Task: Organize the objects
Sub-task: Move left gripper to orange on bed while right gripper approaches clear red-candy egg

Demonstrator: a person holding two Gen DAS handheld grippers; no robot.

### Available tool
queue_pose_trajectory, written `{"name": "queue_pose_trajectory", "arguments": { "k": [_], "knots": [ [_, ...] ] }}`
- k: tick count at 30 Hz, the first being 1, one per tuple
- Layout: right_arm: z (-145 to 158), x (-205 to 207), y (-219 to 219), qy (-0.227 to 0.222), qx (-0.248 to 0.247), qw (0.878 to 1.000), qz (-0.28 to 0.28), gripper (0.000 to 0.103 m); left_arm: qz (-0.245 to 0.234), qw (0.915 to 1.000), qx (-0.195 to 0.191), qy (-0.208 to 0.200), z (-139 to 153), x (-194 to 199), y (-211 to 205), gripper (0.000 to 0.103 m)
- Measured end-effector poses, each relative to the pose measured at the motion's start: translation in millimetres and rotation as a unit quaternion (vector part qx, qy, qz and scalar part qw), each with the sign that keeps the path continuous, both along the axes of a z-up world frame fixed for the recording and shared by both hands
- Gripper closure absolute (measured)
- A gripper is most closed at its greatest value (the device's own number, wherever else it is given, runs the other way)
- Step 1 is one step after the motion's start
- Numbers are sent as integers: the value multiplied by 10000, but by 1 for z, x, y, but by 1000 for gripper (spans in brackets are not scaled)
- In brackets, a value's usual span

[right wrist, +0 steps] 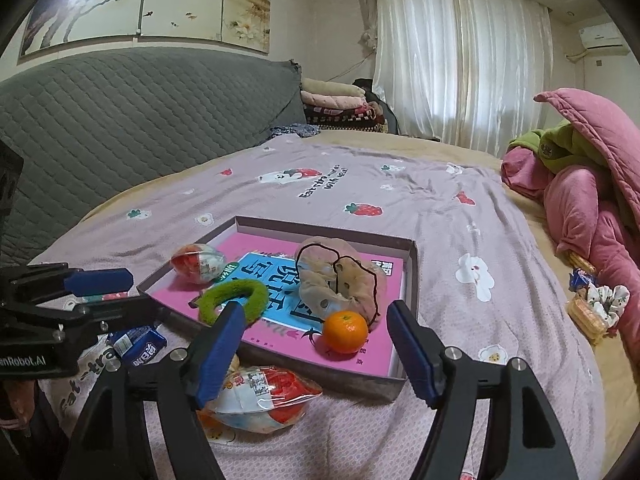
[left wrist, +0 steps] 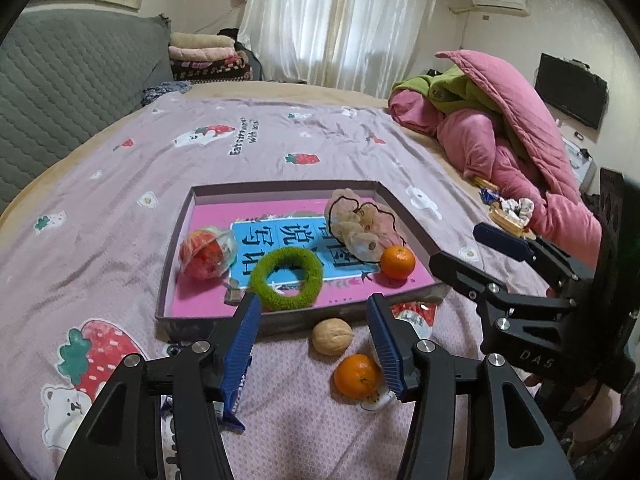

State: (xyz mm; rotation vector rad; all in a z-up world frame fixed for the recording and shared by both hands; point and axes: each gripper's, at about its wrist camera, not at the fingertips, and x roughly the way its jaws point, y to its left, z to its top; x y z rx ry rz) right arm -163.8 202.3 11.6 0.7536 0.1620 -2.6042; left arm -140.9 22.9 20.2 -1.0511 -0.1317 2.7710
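Note:
A shallow box tray (left wrist: 280,188) (right wrist: 412,276) lies on the bedspread, with a pink book as its floor. It holds a green fuzzy ring (left wrist: 286,274) (right wrist: 236,298), a beige scrunchie (left wrist: 360,224) (right wrist: 340,276), a tangerine (left wrist: 397,261) (right wrist: 345,331) and a wrapped red toy egg (left wrist: 206,252) (right wrist: 198,268). In front of the tray lie a walnut (left wrist: 332,336), a second tangerine (left wrist: 357,375), a second wrapped egg (right wrist: 268,400) and a blue snack packet (right wrist: 140,346). My left gripper (left wrist: 314,344) is open above the walnut. My right gripper (right wrist: 316,352) (left wrist: 472,248) is open near the tray's front edge.
A pink quilt with a green garment (left wrist: 500,120) (right wrist: 580,184) is heaped at the right. Beside it lie snacks and a white scrunchie (left wrist: 508,208) (right wrist: 596,308). A grey headboard (right wrist: 120,128) stands at the left, folded blankets (left wrist: 204,58) at the back.

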Motion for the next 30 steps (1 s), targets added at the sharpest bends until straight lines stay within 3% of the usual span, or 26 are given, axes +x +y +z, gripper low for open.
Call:
{"name": "queue_pose_trajectory", "arguments": {
  "k": [30],
  "knots": [
    [-19, 22, 2, -91, -28, 9999, -83, 22, -510, 9981, -254, -237, -46, 36, 28, 46]
  ]
}}
